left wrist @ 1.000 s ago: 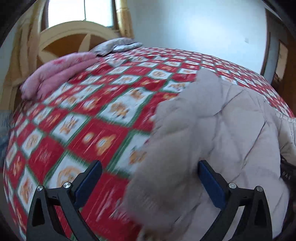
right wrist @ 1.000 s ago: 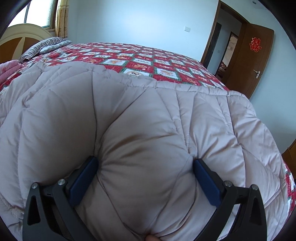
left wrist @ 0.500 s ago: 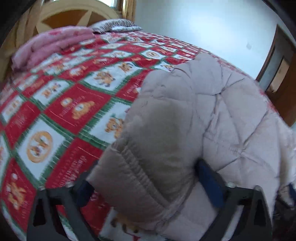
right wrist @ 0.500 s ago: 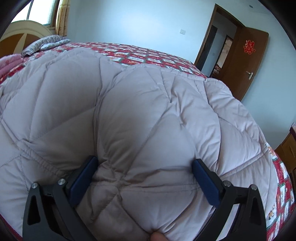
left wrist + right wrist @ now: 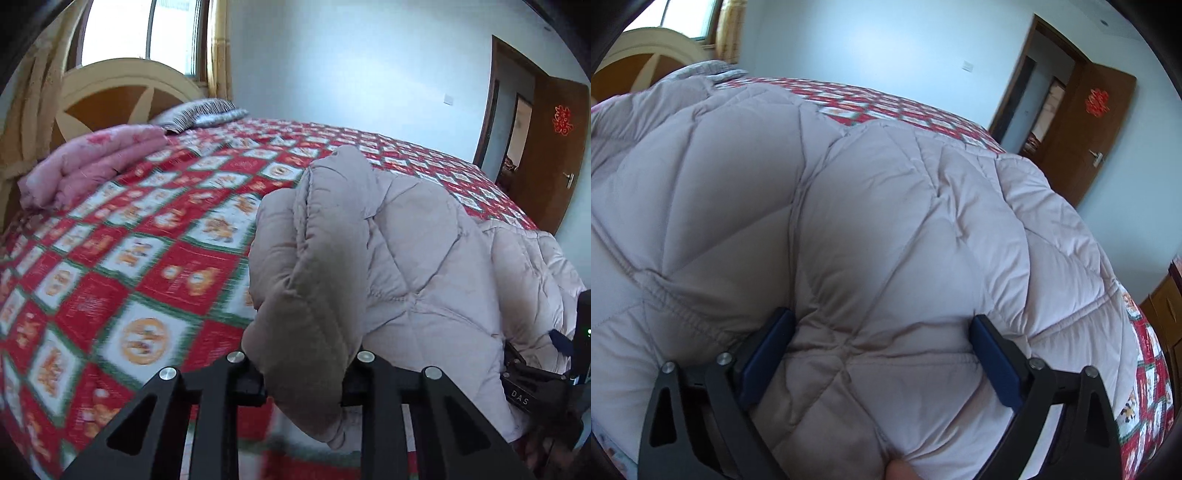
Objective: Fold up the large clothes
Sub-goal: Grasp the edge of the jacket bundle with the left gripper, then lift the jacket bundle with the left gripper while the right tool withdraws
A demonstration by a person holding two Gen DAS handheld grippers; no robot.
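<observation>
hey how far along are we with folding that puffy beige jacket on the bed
Early stage. The puffy beige quilted jacket lies bunched on the red patterned bedspread, with no neat fold visible. In hand: the left gripper is shut on a sleeve-like part. The right gripper is open, with jacket bulging between its fingers. Left to do: bring that part over the body, fold it and flatten it.

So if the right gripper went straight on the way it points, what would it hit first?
The coat. The right gripper is open with quilted fabric already bulging between its fingers, so it would press straight into that. The bedspread shows only beyond the coat; how thick the padding is cannot be judged.
</observation>
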